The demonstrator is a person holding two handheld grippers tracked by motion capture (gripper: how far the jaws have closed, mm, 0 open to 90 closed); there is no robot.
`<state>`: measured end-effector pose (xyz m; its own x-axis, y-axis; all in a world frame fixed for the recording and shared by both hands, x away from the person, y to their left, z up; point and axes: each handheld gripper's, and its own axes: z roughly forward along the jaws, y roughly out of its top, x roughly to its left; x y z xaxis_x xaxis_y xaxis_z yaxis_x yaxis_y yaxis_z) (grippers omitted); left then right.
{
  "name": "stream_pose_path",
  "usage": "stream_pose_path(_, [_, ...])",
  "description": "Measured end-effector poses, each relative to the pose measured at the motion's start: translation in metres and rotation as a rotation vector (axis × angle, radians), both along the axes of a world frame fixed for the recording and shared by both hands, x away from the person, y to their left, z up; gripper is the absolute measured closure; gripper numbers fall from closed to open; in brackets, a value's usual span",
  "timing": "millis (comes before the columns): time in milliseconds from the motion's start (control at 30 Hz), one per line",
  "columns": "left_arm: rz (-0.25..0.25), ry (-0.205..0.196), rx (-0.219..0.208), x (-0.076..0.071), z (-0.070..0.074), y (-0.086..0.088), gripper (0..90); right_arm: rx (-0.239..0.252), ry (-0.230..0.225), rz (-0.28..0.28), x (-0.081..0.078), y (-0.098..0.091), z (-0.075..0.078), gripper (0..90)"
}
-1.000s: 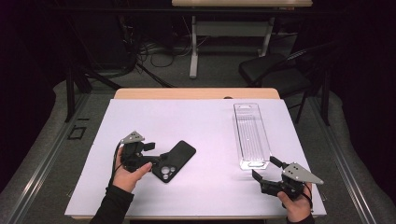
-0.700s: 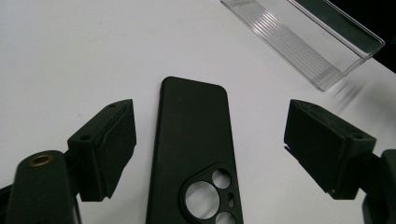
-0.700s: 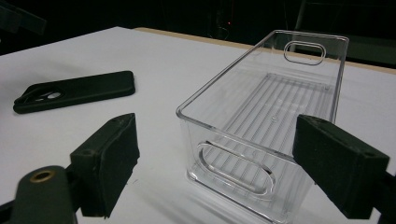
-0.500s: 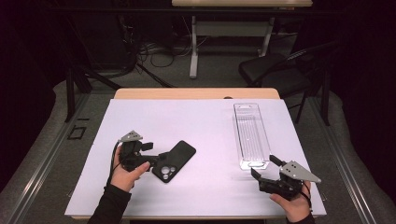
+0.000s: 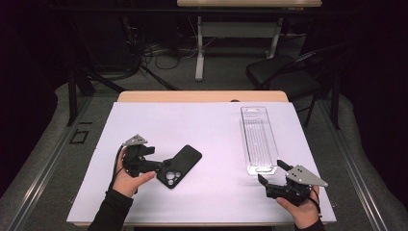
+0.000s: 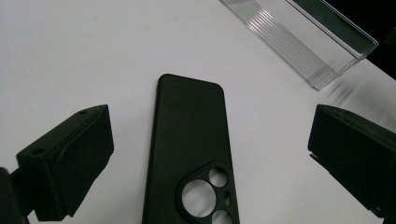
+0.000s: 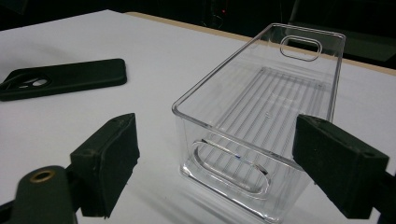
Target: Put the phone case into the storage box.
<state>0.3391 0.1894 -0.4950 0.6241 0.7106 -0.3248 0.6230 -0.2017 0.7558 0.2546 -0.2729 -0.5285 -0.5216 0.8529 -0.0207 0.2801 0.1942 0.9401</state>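
Black silicone, matte and lying back-up, the phone case runs off the bottom edge of the left gripper view, so its camera-cutout end is partly cut off there. The left gripper has its jaws spread wide, having just been opening; the case lies flat on the table between them, with white surface showing on both sides of it and neither pad touching it. Seen from the high view, the case stretches away from this gripper's tips toward the table's middle. The white table is bare around the case, with open room beyond its far end.

The right gripper is likewise released, jaws wide apart. Just ahead of its tips stands the clear plastic bin, its near short wall framed between the jaws but untouched. The bin's far end reaches toward the table's back edge. Its clear walls are hard to trace against the white surface.
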Motion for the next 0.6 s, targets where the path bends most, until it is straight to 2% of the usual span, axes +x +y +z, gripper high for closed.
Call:
stream_pose_path(233, [-0.03, -0.013, 0.028, 0.007, 0.001, -0.012, 0.6, 0.005, -0.006, -0.005, -0.001, -0.001, 0.001, 14.0])
stream_pose_path(400, [-0.042, 0.006, 0.063, 0.015, 0.004, -0.02, 0.7, 0.002, -0.003, 0.002, -0.001, -0.001, -0.001, 14.0])
stream_pose_path(600, [-0.049, 0.004, 0.164, 0.024, 0.012, -0.029, 0.7, 0.01, -0.002, 0.003, -0.002, -0.001, -0.001, 14.0])
